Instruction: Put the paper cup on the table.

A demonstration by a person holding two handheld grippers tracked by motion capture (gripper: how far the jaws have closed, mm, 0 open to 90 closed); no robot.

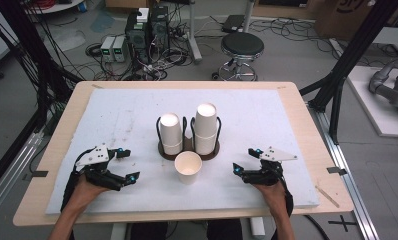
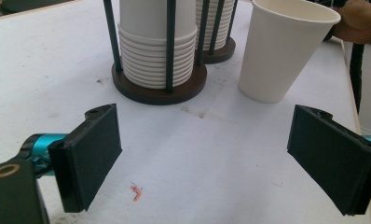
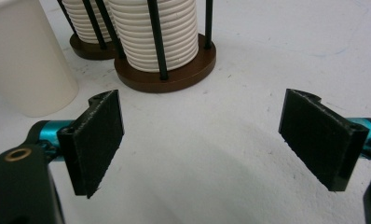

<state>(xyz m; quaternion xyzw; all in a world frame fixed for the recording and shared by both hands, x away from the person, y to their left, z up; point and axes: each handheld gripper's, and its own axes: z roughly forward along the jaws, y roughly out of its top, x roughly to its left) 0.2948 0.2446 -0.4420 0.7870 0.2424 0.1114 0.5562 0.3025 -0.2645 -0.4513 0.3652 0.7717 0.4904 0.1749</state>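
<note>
Looking down from the high view, a lone paper cup [image 1: 188, 167] stands upright and mouth-up on the white board [image 1: 112, 115], just in front of a dark holder [image 1: 188, 148] with two cup stacks, about midway between the left gripper [image 1: 126, 165] and the right gripper [image 1: 246, 161]; both rest low with jaws spread and empty. Around the table lie a grey floor, cables, computers and a stool [image 1: 242, 47]. From the left gripper view, the cup sits ahead and to the right of its wide-apart jaws. From the right gripper view, the cup stands at the far left, beyond its open jaws.
</note>
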